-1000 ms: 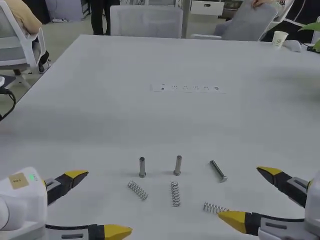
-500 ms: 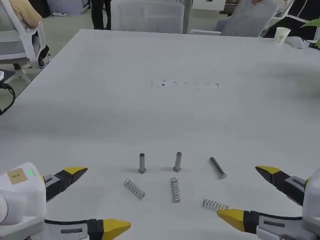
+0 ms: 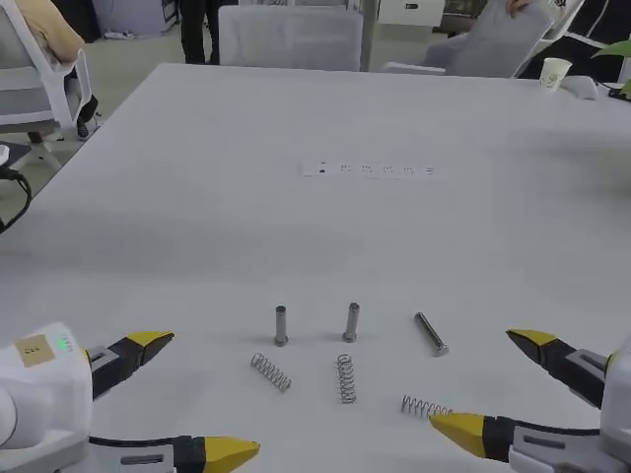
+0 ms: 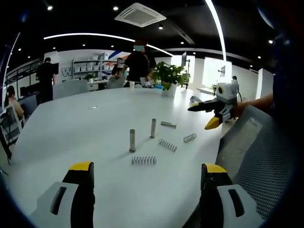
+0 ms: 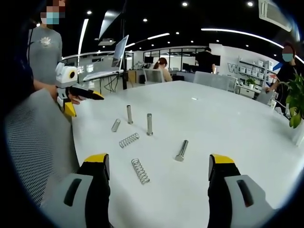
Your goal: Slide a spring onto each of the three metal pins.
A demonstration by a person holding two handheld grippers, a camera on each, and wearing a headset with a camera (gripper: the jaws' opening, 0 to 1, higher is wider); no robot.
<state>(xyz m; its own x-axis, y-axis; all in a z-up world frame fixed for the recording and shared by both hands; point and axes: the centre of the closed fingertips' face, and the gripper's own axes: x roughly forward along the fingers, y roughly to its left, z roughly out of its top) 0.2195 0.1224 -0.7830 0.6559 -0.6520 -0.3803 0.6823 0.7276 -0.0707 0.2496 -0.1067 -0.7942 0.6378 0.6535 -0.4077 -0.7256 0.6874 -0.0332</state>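
Note:
Two metal pins [image 3: 281, 325] [image 3: 352, 322] stand upright on the white table [image 3: 296, 227]; the third pin [image 3: 430, 334] lies on its side to their right. Three springs [image 3: 269, 371] [image 3: 345, 378] [image 3: 424, 406] lie loose just in front of the pins. My left gripper [image 3: 192, 396] is open at the near left, a short way from the left spring. My right gripper [image 3: 491, 384] is open at the near right, beside the right spring. The left gripper view has its own gripper [image 4: 147, 167] behind a spring [image 4: 144, 160]. In the right gripper view its gripper [image 5: 159, 159] frames a spring [image 5: 139, 170] and the lying pin [image 5: 181, 150].
A row of small markings [image 3: 367, 169] runs across the middle of the table. A paper cup [image 3: 552, 73] stands at the far right corner beside a plant [image 4: 167, 76]. Office chairs [image 3: 288, 39] line the far edge, and people stand behind them.

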